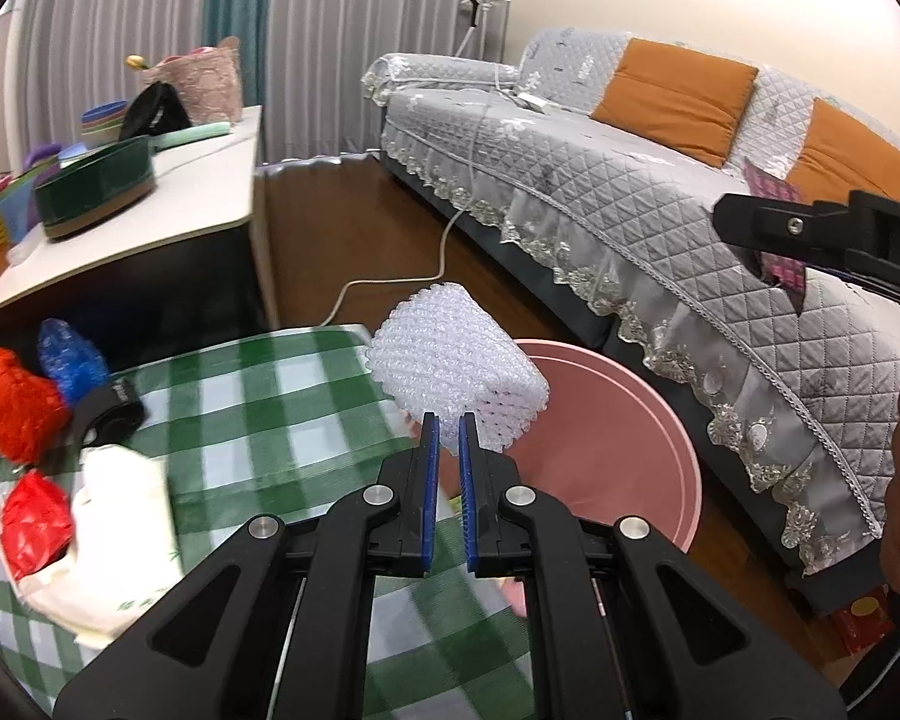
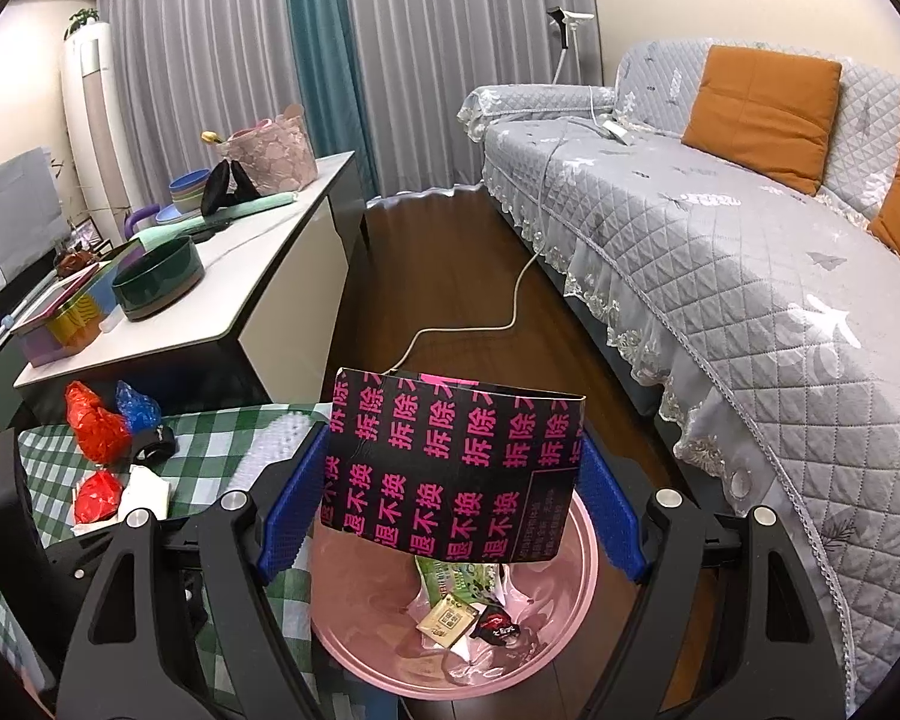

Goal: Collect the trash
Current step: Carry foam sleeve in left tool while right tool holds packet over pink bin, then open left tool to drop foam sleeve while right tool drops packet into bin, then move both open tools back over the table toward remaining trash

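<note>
Your left gripper (image 1: pixel 448 427) pinches the lower edge of a white foam-net sleeve (image 1: pixel 456 369) at centre frame, above the rim of the pink round plastic bin (image 1: pixel 648 420). Your right gripper (image 2: pixel 450 480) clamps a black card printed with pink characters (image 2: pixel 450 468) between its widely spaced blue pads (image 2: pixel 606 510), directly over the bin. Only the right wrist view shows the bin's contents: a green wrapper (image 2: pixel 459 579) and small packets. Only the left wrist view shows clearly, at lower left, the red plastic bags (image 1: pixel 15 408) and white paper (image 1: pixel 120 534) on the green checked tablecloth (image 1: pixel 258 402).
</note>
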